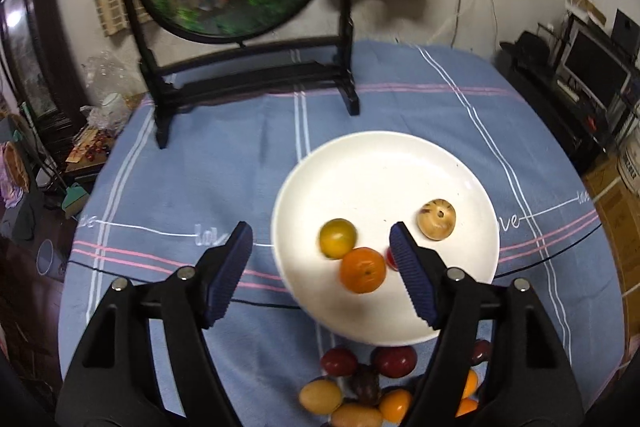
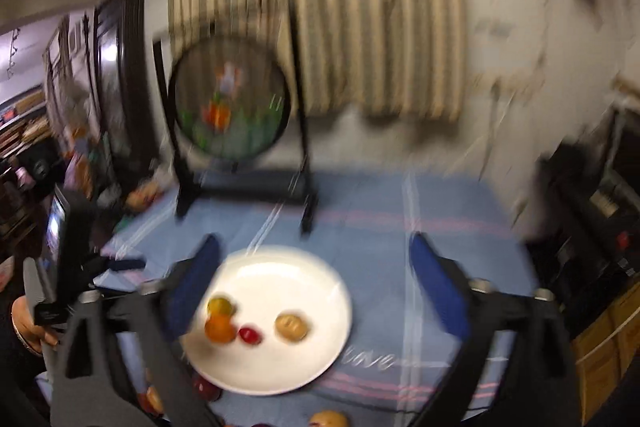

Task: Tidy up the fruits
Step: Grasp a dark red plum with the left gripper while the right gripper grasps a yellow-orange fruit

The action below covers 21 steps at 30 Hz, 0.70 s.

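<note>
Both tools stand open and empty above the white plate [image 1: 472,187], while the loose fruits [image 1: 360,383] remain on the desk [image 1: 200,167] at its near rim, nearest beneath the left tool [image 1: 322,239].

The blue tablecloth [image 1: 240,179] bears the white embroidered word "love" [image 1: 510,223].

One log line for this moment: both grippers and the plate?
left gripper: open, empty | right gripper: open, empty | plate: four fruits on it

Left gripper [image 1: 322,247] fingers apart, empty; right gripper [image 2: 314,259] spread wide, empty.
</note>
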### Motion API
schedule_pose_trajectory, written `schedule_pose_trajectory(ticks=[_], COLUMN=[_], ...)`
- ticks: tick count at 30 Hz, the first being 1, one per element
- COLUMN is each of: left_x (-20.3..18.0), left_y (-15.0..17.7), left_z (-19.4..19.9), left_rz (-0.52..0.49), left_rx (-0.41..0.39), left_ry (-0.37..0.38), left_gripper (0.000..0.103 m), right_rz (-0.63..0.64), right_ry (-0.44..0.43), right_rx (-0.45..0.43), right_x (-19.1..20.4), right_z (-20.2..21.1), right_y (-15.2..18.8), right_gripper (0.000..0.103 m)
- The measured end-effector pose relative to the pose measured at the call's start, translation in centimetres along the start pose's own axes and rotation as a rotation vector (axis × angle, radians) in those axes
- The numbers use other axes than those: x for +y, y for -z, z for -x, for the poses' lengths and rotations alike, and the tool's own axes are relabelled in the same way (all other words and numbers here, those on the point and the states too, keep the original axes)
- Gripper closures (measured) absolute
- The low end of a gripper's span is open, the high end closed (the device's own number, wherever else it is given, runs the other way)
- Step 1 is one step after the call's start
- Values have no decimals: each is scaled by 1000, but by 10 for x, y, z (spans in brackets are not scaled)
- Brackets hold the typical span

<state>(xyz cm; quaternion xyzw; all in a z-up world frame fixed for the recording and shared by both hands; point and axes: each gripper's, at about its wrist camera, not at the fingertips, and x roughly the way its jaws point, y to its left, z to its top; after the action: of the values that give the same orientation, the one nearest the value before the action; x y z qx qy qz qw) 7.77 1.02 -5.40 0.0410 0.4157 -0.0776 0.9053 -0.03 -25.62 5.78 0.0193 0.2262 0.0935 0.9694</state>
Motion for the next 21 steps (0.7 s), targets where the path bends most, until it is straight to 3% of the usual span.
schedule_pose_trajectory(ticks=[3, 5, 7, 8, 9, 11, 12, 15, 21], left_x=[10, 15, 17, 16, 15, 14, 12, 9, 19], left_y=[2, 4, 6, 7, 10, 16, 20, 35, 80], left_z=[17, 27, 38, 43, 48, 56, 60, 66, 64], left_rz=[20, 32, 35, 29, 20, 3, -9, -44, -83], left_rx=[-21, -32, -47, -56, -65, -75, -76, -74, 7], left_ry=[-7, -10, -8, -7, -8, -6, -5, -7, -11], left_gripper=[29, 29, 29, 28, 27, 26, 26, 26, 25], right_rz=[-11, -46, -86, -101, -110, -172, -198, -192, -163], right_ry=[56, 137, 208, 213, 165, -2, -39, -28, -22], right_rx=[-138, -226, -254, -266, -267, -158, -122, 9, 408], right_x=[-2, -4, -5, -6, -8, -20, -21, -19, 7], right_z=[55, 90, 113, 123, 134, 139, 136, 118, 49], right_y=[-11, -19, -22, -24, -24, -20, -17, 11, 118], right_gripper=[1, 1, 1, 1, 1, 1, 1, 1, 2])
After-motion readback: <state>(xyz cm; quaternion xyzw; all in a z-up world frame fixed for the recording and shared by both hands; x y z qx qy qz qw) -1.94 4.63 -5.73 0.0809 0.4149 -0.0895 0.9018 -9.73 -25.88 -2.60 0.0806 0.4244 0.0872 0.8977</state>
